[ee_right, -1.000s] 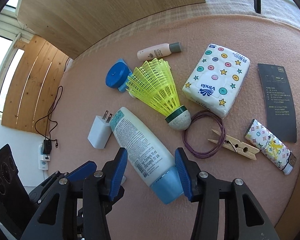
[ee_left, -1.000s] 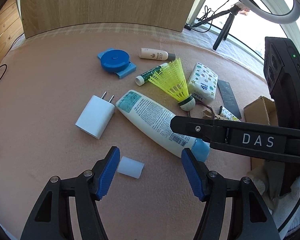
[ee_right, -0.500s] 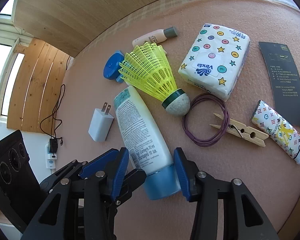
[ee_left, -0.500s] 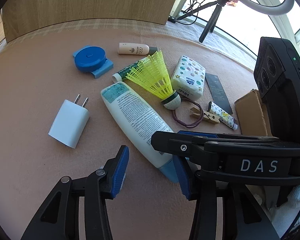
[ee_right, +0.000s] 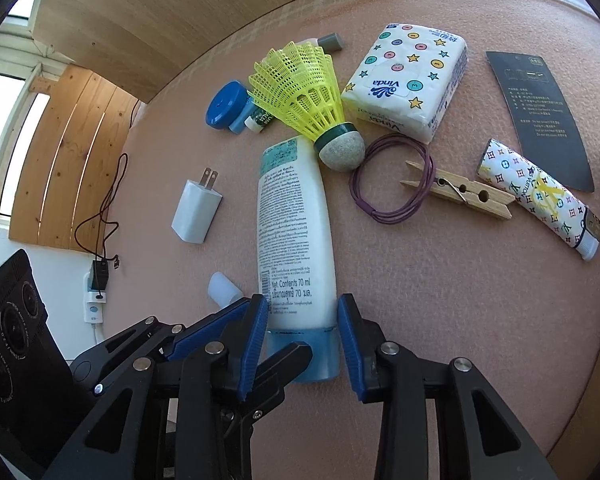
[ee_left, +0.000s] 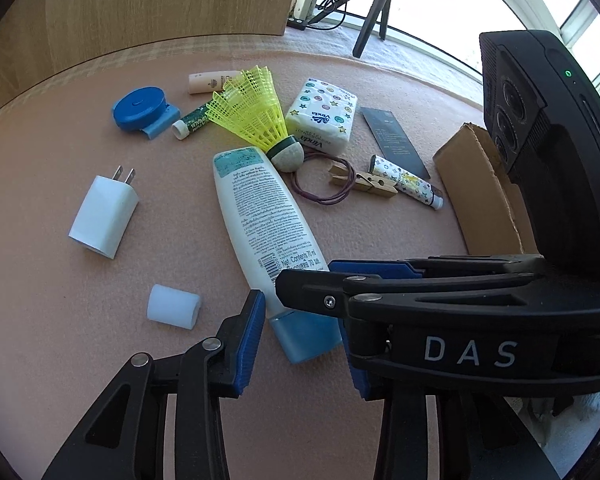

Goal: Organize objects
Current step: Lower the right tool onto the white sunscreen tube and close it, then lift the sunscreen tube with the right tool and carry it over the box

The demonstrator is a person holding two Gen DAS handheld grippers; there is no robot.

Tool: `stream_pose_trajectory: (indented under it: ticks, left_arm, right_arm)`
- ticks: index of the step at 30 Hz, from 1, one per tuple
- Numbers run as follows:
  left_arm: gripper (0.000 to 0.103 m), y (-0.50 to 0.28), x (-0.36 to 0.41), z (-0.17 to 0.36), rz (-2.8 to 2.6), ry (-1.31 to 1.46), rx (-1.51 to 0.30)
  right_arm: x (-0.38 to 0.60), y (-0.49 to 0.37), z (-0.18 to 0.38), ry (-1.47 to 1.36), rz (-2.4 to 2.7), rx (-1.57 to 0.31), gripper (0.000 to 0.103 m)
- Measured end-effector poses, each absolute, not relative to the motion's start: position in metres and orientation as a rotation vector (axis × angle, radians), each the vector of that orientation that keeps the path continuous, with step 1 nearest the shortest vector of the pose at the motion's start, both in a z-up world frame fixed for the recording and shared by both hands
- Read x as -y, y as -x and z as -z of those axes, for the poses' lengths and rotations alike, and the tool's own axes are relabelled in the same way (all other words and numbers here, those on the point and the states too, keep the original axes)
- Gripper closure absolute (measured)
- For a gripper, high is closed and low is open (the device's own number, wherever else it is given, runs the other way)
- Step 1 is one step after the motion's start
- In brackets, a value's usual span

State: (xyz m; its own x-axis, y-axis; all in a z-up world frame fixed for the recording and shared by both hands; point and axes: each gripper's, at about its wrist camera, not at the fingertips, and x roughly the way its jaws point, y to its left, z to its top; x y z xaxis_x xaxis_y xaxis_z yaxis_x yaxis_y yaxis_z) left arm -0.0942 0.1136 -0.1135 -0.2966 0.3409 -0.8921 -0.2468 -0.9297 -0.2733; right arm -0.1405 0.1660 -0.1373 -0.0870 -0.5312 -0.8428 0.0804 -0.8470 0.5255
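A white lotion tube (ee_left: 266, 216) with a blue cap (ee_left: 304, 336) lies on the pink felt mat, cap end toward me; it also shows in the right wrist view (ee_right: 296, 236). My left gripper (ee_left: 300, 344) is open with its pads either side of the cap. My right gripper (ee_right: 302, 340) is open too, its pads straddling the tube's cap end, and its fingers cross over the left gripper's right finger. A yellow shuttlecock (ee_right: 308, 96) leans on the tube's far end.
Around lie a white charger plug (ee_left: 104, 210), a white cap (ee_left: 174, 306), a blue tape measure (ee_left: 140, 110), a lip balm (ee_left: 194, 120), a tissue pack (ee_right: 410, 84), a purple hair tie (ee_right: 392, 178), a clothespin (ee_right: 460, 192), a patterned tube (ee_right: 540, 196), a black card (ee_right: 540, 116) and a cardboard box (ee_left: 484, 196).
Both grippers have moved forward onto the lotion tube's cap end. The left gripper swung right from the small white cap, and both have narrowed their opening a little.
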Motion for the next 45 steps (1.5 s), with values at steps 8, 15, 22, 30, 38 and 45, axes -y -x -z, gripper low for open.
stream_pose_trajectory:
  ticks: [8, 15, 22, 30, 38, 45]
  left_arm:
    - [0.062, 0.044, -0.130, 0.109, -2.231, 1.567, 0.102]
    - [0.060, 0.029, -0.128, 0.112, -2.272, 1.585, 0.118]
    - [0.050, 0.048, -0.115, 0.116, -2.272, 1.586, 0.177]
    - [0.053, 0.054, -0.124, 0.124, -2.199, 1.608, 0.233]
    - [0.058, 0.047, -0.138, 0.102, -2.240, 1.550, 0.192]
    - [0.058, 0.034, -0.179, 0.057, -2.270, 1.424, 0.097]
  right_arm:
    - [-0.185, 0.094, 0.138, -1.774, 2.010, 0.555, 0.069]
    - [-0.188, 0.069, 0.130, -1.737, 2.079, 0.517, 0.068]
    - [-0.185, 0.084, 0.122, -1.703, 2.135, 0.413, 0.050]
    - [-0.175, 0.094, 0.137, -1.750, 2.049, 0.429, 0.051]
    - [-0.186, 0.085, 0.120, -1.709, 2.102, 0.412, 0.062]
    - [-0.221, 0.069, 0.073, -1.602, 2.222, 0.419, 0.062]
